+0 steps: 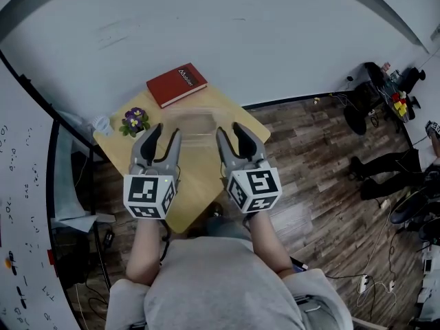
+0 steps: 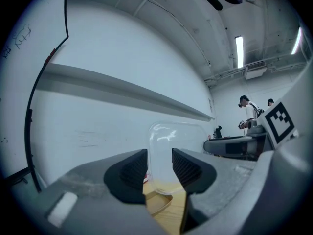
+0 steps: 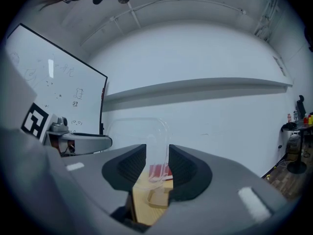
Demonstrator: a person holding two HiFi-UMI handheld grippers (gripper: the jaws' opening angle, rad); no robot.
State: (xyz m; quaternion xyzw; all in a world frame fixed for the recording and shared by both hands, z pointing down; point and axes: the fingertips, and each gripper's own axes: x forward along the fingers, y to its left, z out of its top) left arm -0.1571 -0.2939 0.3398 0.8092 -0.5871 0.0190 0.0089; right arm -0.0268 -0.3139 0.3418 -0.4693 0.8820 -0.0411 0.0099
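Left gripper [image 1: 166,135]: jaws nearly together, pinching the left end wall of a clear plastic box [image 1: 195,125]. In the left gripper view the thin wall of the box [image 2: 172,140] stands right between the pads of the gripper [image 2: 160,168], which press it from either side.

Right gripper [image 1: 229,133]: the same story on the other side. Its jaws are clamped on the right end wall, and in the right gripper view the clear box [image 3: 139,131] rises straight up out of the narrow gap in the gripper [image 3: 157,166].

Box, where it is: slung between the two grippers, over the middle of the small wooden table [image 1: 203,181], just ahead of the person.

Long axis: it runs side to side across the person's front, one end to each gripper, and looks level.

Which side is nearer: neither. Both have it, and the two grips look evenly matched.

Box and table: I can't tell whether the bottom touches the wood or hangs just above it.

Beyond the box: a red book [image 1: 177,84] at the far edge of the table, showing through the right jaws [image 3: 159,171].

Off to the left: a small pot of purple flowers [image 1: 135,121] beside the left gripper, apart from the box.
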